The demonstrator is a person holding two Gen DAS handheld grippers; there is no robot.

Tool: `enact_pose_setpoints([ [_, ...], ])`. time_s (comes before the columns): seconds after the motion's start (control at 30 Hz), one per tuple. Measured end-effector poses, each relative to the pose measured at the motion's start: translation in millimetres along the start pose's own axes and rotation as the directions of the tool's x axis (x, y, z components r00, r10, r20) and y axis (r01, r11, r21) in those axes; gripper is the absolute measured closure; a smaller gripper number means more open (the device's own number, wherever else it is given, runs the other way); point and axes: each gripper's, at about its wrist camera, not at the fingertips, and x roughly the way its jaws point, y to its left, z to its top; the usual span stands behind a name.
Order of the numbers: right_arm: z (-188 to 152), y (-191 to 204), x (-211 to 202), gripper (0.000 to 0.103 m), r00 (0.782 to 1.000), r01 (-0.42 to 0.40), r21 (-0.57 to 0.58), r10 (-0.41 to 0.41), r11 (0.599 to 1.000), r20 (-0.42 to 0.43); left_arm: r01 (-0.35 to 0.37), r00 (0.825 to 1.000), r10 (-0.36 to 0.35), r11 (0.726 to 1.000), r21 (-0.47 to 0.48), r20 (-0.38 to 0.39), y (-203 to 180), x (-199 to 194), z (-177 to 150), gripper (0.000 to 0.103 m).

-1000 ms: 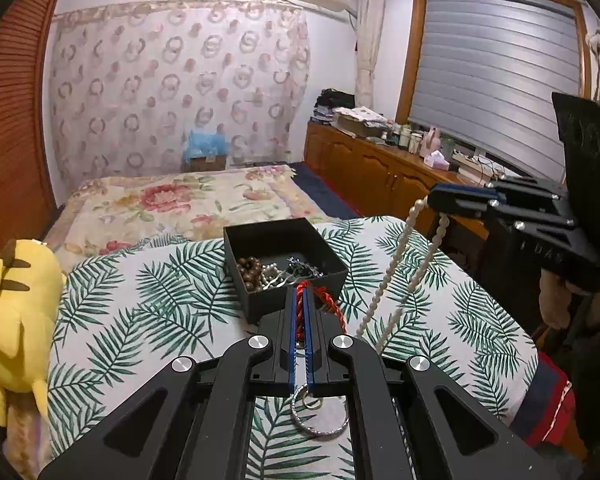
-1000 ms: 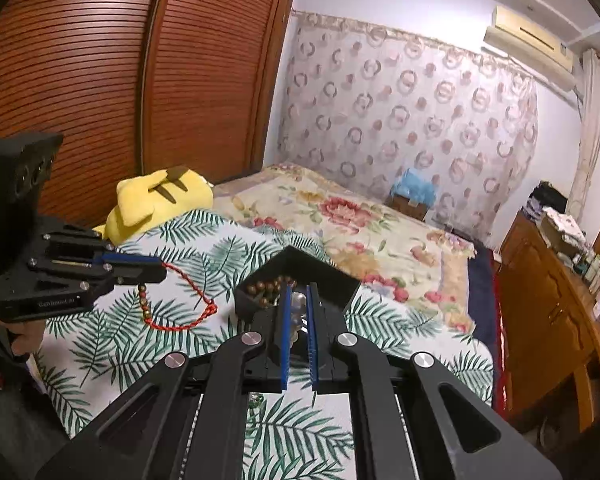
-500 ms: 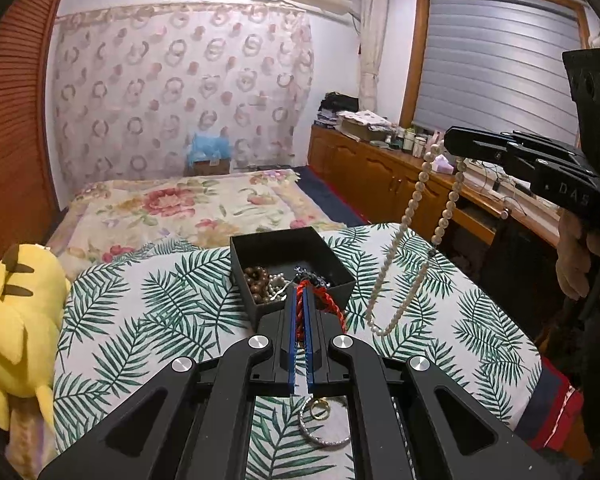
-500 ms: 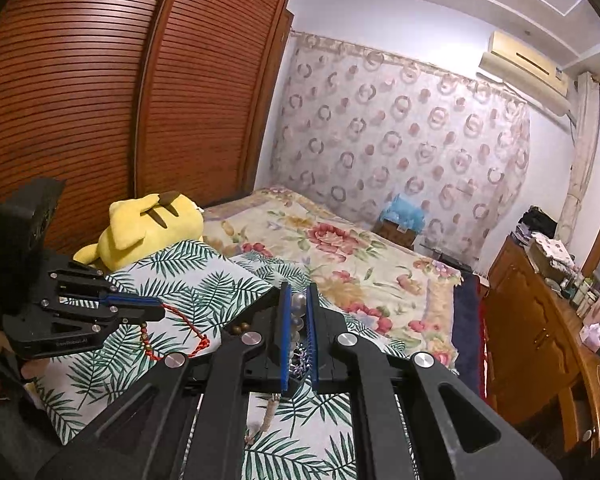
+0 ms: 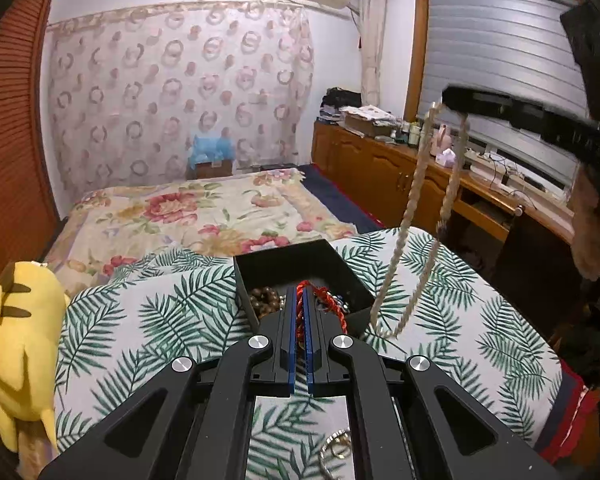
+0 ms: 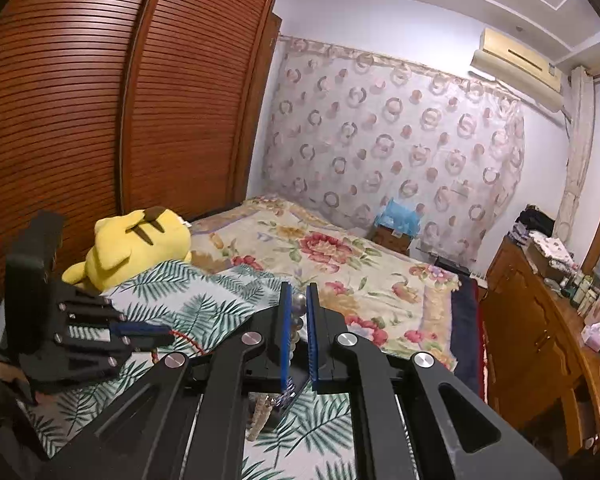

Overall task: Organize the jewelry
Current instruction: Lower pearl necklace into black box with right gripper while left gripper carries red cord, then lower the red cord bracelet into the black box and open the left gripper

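Left wrist view: left hand-held gripper (image 5: pixel 299 312) clamped narrow on a red cord bracelet (image 5: pixel 327 301), held right at the near edge of the black box (image 5: pixel 296 258) on the palm-print bed cover (image 5: pixel 160 320). Brown beads (image 5: pixel 265 303) already lie in the box. Right hand-held gripper (image 5: pixel 456 100) is up high on the right, a pearl necklace (image 5: pixel 404 232) hanging from it in a long loop; its low end sits just beside the box, outside it. Silver rings (image 5: pixel 336 450) loose on the cover below the left gripper.

Risks: the pearl loop looks blurred, probably swinging, so it may land on the cover instead of in the box. If lowered fast it could drape over the box wall. The red cord may snag on the beads or trail over the rim when released.

Right wrist view: right gripper (image 6: pixel 299 312) pinched onto pearl beads, strand dropping below. Left gripper (image 6: pixel 148 330) low left with red cord. Thin pinch on round beads could slip. The two strands may tangle if both go in together.
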Motion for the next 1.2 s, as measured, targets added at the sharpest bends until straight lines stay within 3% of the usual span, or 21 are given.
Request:
enact_pose_setpoints([
  [0.47, 26, -22, 47, 0.095, 1.000, 0.021, 0.032, -0.021, 0.999, -0.014, -0.002, 0.999, 0.001, 1.000, -0.022, -0.053, 10, 46, 3, 0.101],
  [0.63, 2, -17, 82, 0.095, 0.996, 0.019, 0.042, -0.016, 0.999, -0.083, 0.003, 0.998, -0.005, 1.000, -0.022, -0.068, 9, 60, 5, 0.101],
  [0.93, -66, -7, 140, 0.095, 0.971, -0.065, 0.157, 0.099, 0.985, -0.216, -0.009, 0.995, 0.007, 1.000, -0.024, -0.099, 12, 81, 5, 0.101],
  [1.2, -86, -2, 146, 0.093, 0.959, -0.088, 0.182, 0.133, 0.979, -0.251, -0.014, 0.993, 0.010, 1.000, -0.026, -0.115, 12, 91, 3, 0.101],
])
